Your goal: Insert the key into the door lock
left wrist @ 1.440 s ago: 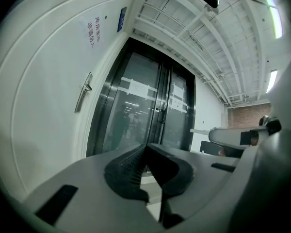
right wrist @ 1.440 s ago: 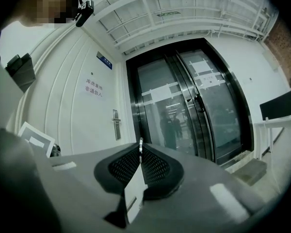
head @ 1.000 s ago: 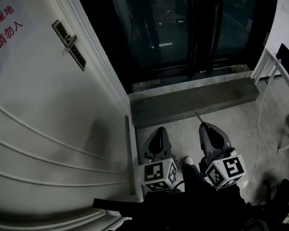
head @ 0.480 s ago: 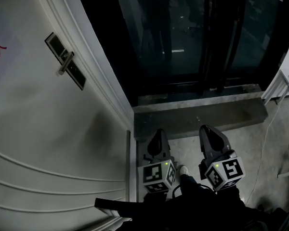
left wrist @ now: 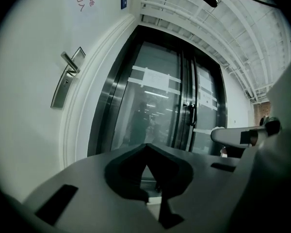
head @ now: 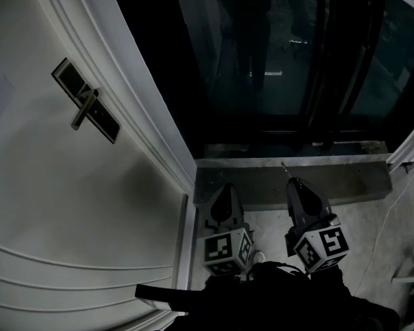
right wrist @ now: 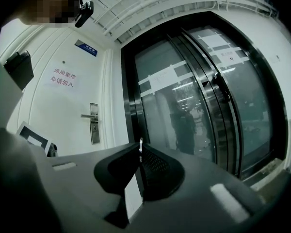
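Observation:
The white door [head: 69,205] fills the left of the head view, with its dark lock plate and lever handle [head: 86,109] high up. My right gripper [head: 294,185] is shut on a thin metal key [right wrist: 140,147], whose tip [head: 284,165] pokes past the jaws. It is held low, far to the right of the lock. In the right gripper view the lock plate [right wrist: 94,123] stands left of the key and well beyond it. My left gripper [head: 224,197] hangs beside it, shut with nothing in it. In the left gripper view the lock plate [left wrist: 67,84] is up at the left.
Dark glass sliding doors [head: 297,54] in a black frame stand right of the white door. A grey stone step [head: 359,178] lies below them, just ahead of both grippers. A notice with red print [right wrist: 63,77] hangs on the door. A white rail [head: 407,150] is at the right edge.
The head view has shifted: the lock plate has slid left and down in it, and the stone step lies closer to the grippers. Both grippers keep the same pose, key still held.

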